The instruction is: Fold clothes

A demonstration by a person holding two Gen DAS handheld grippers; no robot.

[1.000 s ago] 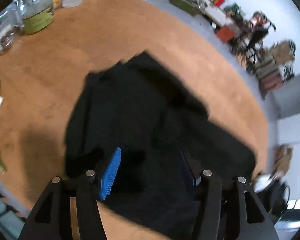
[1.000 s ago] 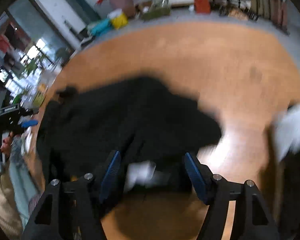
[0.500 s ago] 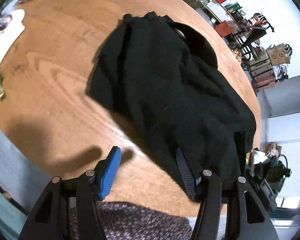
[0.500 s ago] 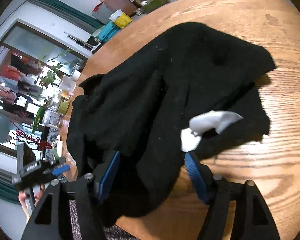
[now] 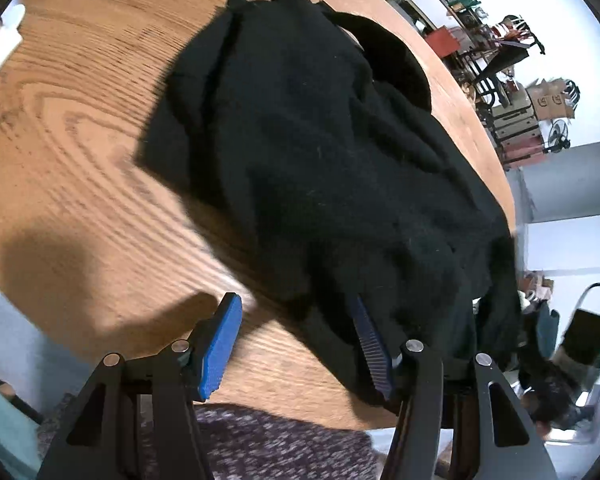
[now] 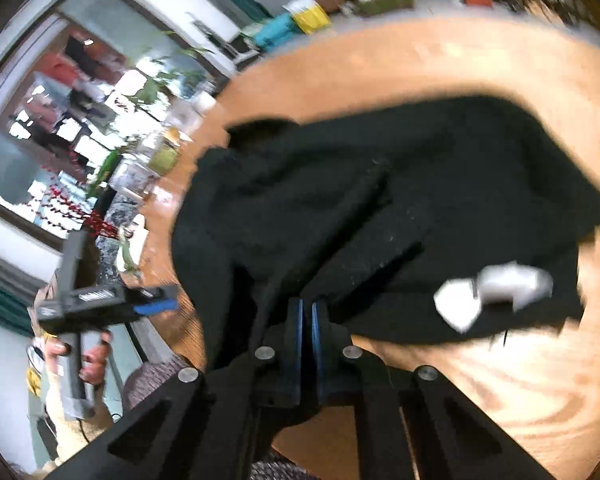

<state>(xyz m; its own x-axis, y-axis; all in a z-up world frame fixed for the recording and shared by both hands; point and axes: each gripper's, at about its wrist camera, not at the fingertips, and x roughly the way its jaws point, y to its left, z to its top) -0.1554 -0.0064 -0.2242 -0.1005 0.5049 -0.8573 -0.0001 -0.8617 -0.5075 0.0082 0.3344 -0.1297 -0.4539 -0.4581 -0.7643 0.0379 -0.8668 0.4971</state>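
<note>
Right tongs (image 6: 305, 320) are pinching the near edge of the black garment (image 5: 319, 140) rumpled on the worktop (image 5: 80, 120); left tongs (image 5: 296, 340) are gaping beside it, likely needing a matching grip before the fold.

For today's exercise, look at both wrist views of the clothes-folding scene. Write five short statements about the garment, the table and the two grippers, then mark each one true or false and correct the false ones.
1. The black sweater lies on a wooden table. True.
2. The right gripper is open and empty. False: its jaws are shut on a fold of the sweater.
3. The left gripper is open. True.
4. A white tag shows on the sweater. True.
5. The sweater is neatly folded into a square. False: it lies bunched and creased.
</note>
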